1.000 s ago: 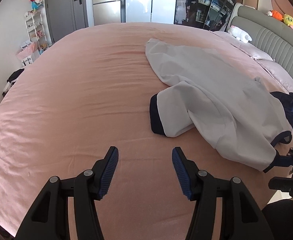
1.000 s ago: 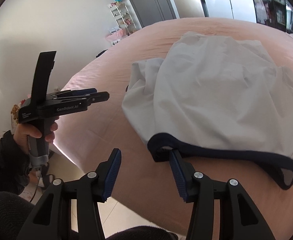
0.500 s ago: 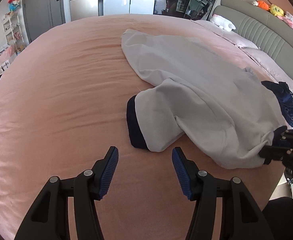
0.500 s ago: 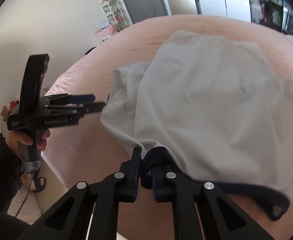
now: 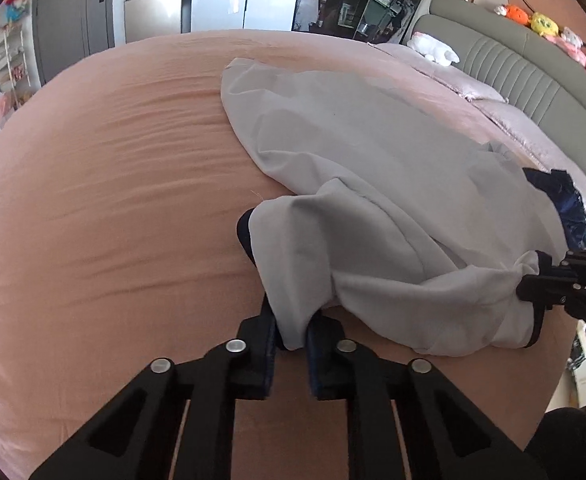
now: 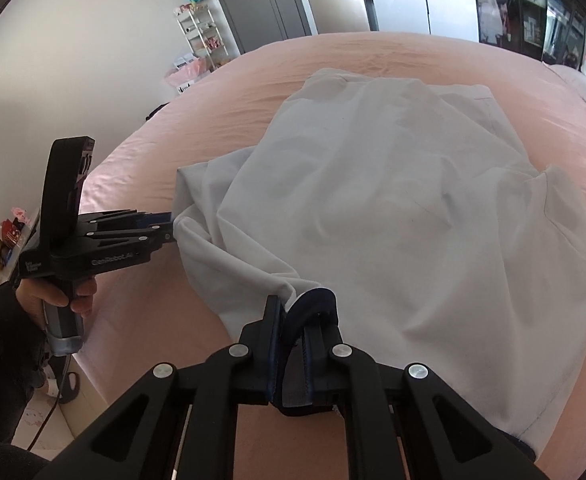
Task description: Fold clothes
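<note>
On the pink bed [image 5: 93, 208], my left tongs [image 5: 291, 334] and right tongs [image 6: 293, 320] each clamp a dark-trimmed edge of the white shirt [image 6: 393, 208], soft, light cloth likely to sag between them.

The t-shirt [image 5: 373, 184] was a plain pale grey-white with navy trim [image 5: 244, 236] on the sleeve cuff, no print on it that I could see. The bedsheet [image 5: 113, 200] was a solid dusty salmon pink. Both claws were black with blue pads: the left claw [image 5: 293, 336] and the right claw [image 6: 293, 332]. The headboard [image 5: 533, 92] was a muted grey-green with vertical stitched channels, and the pillows [image 5: 505, 120] were a shiny pale pink. The plush toys [image 5: 533, 20] on top were orange, yellow and pink. The sleeve [image 6: 1, 336] of the person was black. The wardrobe doors [image 6: 253, 0] were dark grey.
</note>
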The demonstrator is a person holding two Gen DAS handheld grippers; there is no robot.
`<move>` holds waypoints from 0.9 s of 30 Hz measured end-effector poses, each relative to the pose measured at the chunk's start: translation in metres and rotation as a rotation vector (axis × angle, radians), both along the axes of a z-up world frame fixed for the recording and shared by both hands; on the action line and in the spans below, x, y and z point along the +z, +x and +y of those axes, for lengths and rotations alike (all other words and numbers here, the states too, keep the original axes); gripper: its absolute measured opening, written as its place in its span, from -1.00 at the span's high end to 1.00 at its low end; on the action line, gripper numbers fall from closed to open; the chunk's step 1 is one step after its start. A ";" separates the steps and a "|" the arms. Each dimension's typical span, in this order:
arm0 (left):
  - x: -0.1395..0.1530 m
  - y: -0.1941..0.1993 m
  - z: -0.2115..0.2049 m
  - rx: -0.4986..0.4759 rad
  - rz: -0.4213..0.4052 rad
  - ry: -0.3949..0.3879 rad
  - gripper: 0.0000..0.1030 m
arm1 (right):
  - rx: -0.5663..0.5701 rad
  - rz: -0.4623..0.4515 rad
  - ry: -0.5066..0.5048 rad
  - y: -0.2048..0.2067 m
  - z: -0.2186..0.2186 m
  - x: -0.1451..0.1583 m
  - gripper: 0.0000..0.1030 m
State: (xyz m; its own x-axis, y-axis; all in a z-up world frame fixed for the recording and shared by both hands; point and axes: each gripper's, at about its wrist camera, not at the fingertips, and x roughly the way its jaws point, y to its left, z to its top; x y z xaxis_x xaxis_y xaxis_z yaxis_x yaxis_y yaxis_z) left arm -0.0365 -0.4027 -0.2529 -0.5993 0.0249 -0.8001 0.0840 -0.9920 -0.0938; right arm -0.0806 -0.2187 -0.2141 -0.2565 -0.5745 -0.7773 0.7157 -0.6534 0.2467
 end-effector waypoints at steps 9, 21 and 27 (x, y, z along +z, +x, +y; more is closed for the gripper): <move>0.022 0.010 -0.017 0.036 -0.016 -0.099 0.87 | 0.042 -0.077 -0.059 0.002 -0.001 0.006 0.85; 0.041 0.033 -0.036 0.020 -0.051 -0.158 0.87 | 0.212 -0.137 -0.028 0.037 -0.014 0.001 0.85; 0.041 0.042 -0.041 0.023 -0.107 -0.222 0.81 | 0.200 -0.148 0.045 0.036 -0.011 -0.014 0.85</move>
